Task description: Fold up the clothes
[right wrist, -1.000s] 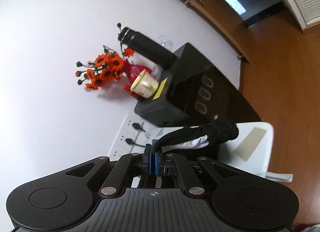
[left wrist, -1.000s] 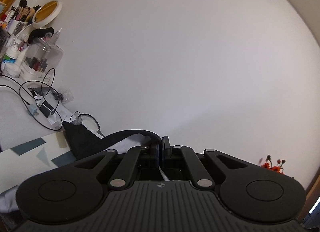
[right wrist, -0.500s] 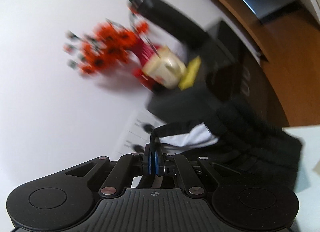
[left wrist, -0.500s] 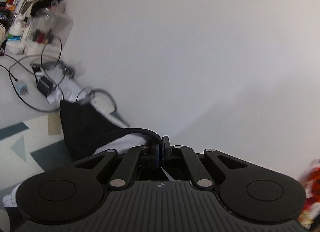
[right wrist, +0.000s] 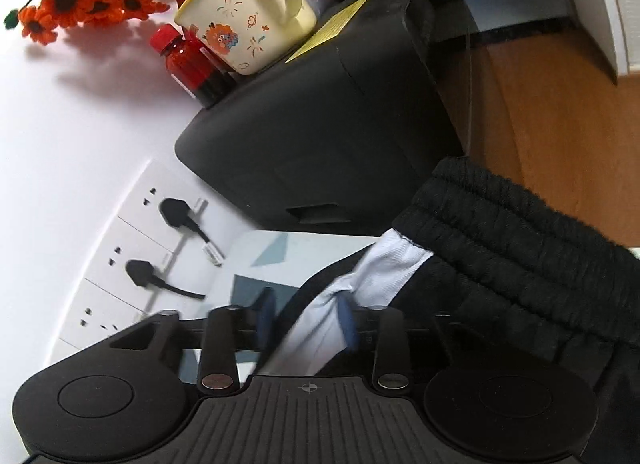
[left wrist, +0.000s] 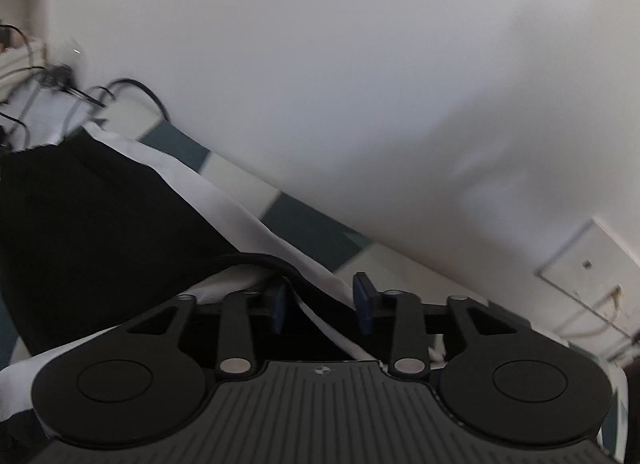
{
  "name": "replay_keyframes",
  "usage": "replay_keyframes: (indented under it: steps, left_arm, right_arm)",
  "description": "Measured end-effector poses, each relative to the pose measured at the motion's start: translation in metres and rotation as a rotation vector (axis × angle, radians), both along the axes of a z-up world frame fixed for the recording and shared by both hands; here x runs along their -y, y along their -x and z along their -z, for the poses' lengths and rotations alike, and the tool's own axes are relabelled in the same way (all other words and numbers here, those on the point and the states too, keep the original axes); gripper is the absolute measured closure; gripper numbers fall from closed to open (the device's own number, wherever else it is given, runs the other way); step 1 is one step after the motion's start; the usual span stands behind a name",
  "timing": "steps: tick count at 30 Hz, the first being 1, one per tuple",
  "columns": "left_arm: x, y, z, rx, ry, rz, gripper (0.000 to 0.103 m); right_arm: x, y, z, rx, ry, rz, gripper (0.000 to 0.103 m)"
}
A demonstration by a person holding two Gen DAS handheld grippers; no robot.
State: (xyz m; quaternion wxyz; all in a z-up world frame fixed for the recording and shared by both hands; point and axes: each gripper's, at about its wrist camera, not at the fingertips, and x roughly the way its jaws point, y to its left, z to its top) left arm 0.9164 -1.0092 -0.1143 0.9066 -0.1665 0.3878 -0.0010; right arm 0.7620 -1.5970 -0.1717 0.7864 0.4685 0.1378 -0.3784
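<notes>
Opening, both sets of fingers (left wrist: 362, 296) (right wrist: 347, 318) straddle the black-and-white garment (left wrist: 100, 204) without pinching it.

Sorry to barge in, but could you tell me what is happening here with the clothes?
A person with a handheld gripper in each hand is folding black trousers with white side stripes on a patterned table. The left gripper and right gripper are both opening, fabric lying loose between their fingers.

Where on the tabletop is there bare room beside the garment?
Bare patterned tabletop runs between the black-and-white garment and the wall. In the right wrist view, a patch lies between the garment, black box and sockets. Cables crowd the far left end.
</notes>
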Motion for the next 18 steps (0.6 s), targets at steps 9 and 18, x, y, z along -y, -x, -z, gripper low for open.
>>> replay_keyframes:
  steps: [9, 18]
  left_arm:
    - [-0.014, -0.017, 0.031, -0.118, 0.099, 0.073, 0.04]
    - [-0.004, -0.051, 0.049, -0.098, 0.101, 0.101, 0.09]
  right_arm:
    - [-0.043, 0.016, 0.006, -0.07, -0.002, -0.084, 0.055]
    - [-0.057, -0.002, 0.019, -0.142, 0.061, -0.121, 0.054]
